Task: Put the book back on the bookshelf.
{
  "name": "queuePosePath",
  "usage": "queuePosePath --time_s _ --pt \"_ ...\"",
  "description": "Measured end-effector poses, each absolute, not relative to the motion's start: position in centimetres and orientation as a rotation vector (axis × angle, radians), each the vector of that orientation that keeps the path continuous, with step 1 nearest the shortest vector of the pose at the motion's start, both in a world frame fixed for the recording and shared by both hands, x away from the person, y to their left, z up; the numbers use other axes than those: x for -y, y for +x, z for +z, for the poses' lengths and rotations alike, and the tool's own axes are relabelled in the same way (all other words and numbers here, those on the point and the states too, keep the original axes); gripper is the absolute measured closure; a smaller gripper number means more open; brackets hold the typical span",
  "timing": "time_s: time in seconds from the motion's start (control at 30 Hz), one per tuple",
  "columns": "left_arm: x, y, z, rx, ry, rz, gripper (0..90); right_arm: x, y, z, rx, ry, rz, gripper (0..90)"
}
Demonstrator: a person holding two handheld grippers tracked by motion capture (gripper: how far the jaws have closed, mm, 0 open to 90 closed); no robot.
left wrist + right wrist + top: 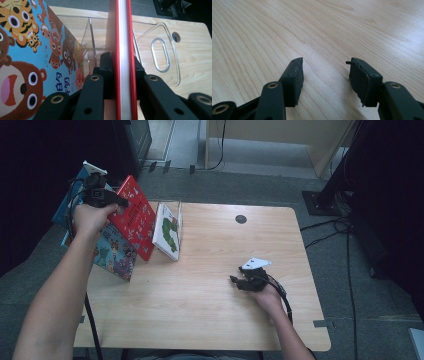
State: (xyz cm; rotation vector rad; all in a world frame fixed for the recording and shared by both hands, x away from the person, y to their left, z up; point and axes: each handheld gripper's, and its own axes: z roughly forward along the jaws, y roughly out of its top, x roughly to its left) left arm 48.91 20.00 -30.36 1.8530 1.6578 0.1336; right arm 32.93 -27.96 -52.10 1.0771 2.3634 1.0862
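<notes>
Left tool (122, 72) pinching red book (134, 215) by its edge, held tilted above clear rack (165, 52) at surface's far-left — lower it squarely between dividers, beside white book (168, 231); right tool (325, 72) spread, idle on surface (210, 285).

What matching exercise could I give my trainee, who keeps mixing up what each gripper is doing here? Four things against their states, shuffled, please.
Things:
1. red book
2. left gripper
3. right gripper
4. white book with green picture

States:
A. jaws open above bare wood of the table
B. leans in the clear acrylic stand
C. clamped edge-on between two black jaws
D. shut on a book beside the blue animal book

Pairs: 1-C, 2-D, 3-A, 4-B
</notes>
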Motion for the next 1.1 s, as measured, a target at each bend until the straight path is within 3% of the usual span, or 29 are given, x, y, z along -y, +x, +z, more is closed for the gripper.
queuePosePath --time_s 0.13,0.27,1.1 --pt "-19.9 48.9 -30.1 -1.667 1.893 0.195 65.5 28.0 32.8 -52.1 -2.365 1.080 1.084 44.7" --pt "-20.7 48.8 -29.7 -1.673 1.858 0.174 60.6 28.0 32.7 -52.1 -2.367 1.079 1.084 44.5" --pt "-23.2 44.5 -25.4 -1.557 1.841 0.159 46.9 28.1 32.6 -52.1 -2.382 1.071 1.085 39.8"
